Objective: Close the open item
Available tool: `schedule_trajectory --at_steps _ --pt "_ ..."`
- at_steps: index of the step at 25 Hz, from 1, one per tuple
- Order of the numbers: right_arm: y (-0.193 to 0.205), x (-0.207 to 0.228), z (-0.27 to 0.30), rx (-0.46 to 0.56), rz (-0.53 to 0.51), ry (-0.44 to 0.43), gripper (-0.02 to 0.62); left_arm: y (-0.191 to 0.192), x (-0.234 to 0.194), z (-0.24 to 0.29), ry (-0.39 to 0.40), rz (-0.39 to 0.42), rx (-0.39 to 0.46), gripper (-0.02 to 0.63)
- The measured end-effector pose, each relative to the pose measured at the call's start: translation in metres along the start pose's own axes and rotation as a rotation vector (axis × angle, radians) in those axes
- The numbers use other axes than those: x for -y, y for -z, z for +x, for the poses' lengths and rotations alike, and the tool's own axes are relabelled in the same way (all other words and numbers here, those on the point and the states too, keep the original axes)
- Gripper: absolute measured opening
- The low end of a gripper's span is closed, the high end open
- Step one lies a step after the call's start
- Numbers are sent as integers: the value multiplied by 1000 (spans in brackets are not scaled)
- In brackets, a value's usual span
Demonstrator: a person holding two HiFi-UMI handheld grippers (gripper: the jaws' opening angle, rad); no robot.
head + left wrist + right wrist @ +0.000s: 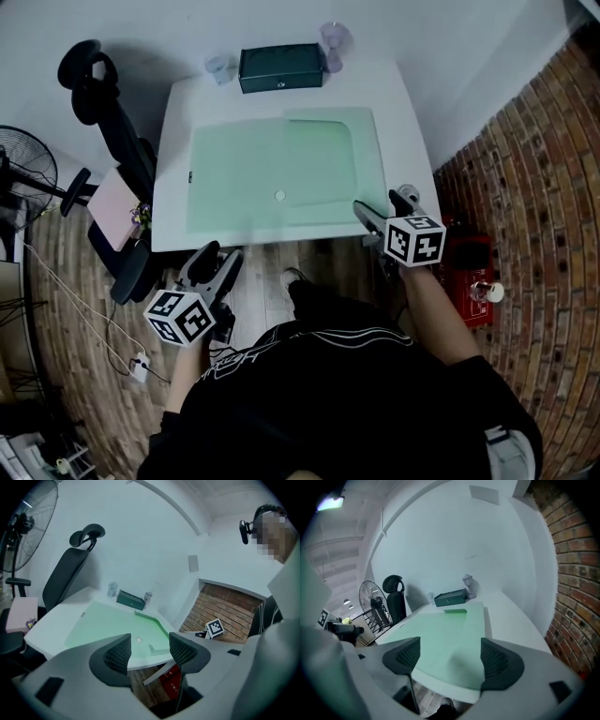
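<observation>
A light green folder (244, 178) lies spread flat on the white table (408, 131), with a smaller panel (323, 159) on its right half and a white stud (279, 195) near the front. My left gripper (214, 265) hangs open over the floor, short of the table's front edge, and faces the folder (117, 623). My right gripper (382, 204) is open at the front right corner, nothing between its jaws. In the right gripper view the folder (445, 634) stretches away beyond the open right gripper (449, 658). The left gripper (150, 654) holds nothing.
A dark green box (280, 68) with a clasp stands at the table's back edge between two clear cups (217, 67) (334, 45). A black office chair (112, 141) and a fan (23, 173) stand left. A brick wall (534, 187) and a red object (469, 272) are right.
</observation>
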State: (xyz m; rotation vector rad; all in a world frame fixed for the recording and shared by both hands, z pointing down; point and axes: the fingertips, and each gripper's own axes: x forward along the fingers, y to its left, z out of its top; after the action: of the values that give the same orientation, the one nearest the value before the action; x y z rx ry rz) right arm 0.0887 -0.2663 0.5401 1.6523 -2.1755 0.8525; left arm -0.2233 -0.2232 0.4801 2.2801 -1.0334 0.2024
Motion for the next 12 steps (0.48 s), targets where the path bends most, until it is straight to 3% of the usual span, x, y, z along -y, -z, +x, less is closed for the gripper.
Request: schedule_trajectory --at_steps 12 --pt "11 45 53 -99 -45 156 389 -15 -36 10 -60 -35 7 256"
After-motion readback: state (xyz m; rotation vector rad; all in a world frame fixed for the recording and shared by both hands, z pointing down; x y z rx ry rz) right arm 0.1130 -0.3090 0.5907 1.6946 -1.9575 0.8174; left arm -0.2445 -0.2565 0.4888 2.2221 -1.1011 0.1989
